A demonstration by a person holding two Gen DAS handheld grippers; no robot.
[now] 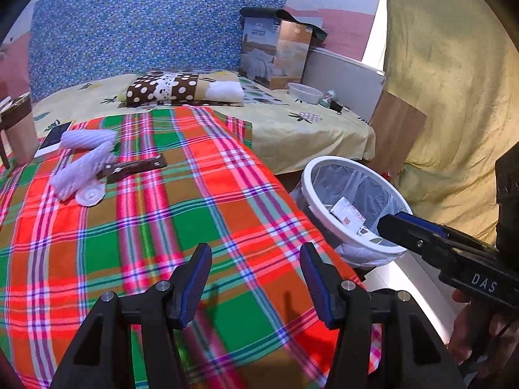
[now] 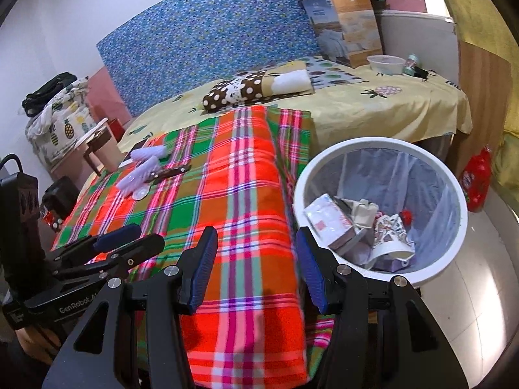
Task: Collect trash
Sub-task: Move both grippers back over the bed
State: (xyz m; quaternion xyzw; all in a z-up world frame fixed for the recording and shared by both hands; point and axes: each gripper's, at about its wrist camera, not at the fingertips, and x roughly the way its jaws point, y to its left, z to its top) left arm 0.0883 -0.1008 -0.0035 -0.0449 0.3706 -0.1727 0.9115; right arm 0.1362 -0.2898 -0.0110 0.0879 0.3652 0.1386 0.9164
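- Holding both tools over the near end of the plaid blanket (image 1: 181, 201), you have nothing gripped in either one.
- Your left gripper (image 1: 255, 278) has its jaws standing apart, with only blanket showing between the blue pads.
- Your right gripper (image 2: 256, 265) is likewise parted and empty; it hangs over the blanket's right edge, just beside the bin.
- The trash left to collect lies at the far left of the blanket: two white foam nets (image 1: 86, 159) side by side, a dark wrapper (image 1: 136, 167) touching the nearer net, and a small white round piece (image 1: 90, 193) at the net's lower end, possibly a pad or lid, though it is too small to tell.
- A phone (image 1: 53, 137) lies just beyond the nets.
- The white bin (image 2: 454, 227) stands on the floor, right of the blanket, lined with a clear bag.
- Inside the bin you can see a white box (image 2: 327, 223), a patterned paper cup (image 2: 392, 236) and some crumpled scraps.
- Beyond the blanket, a dotted pillow (image 1: 168, 89) rests on the yellow sheet (image 1: 308, 133).
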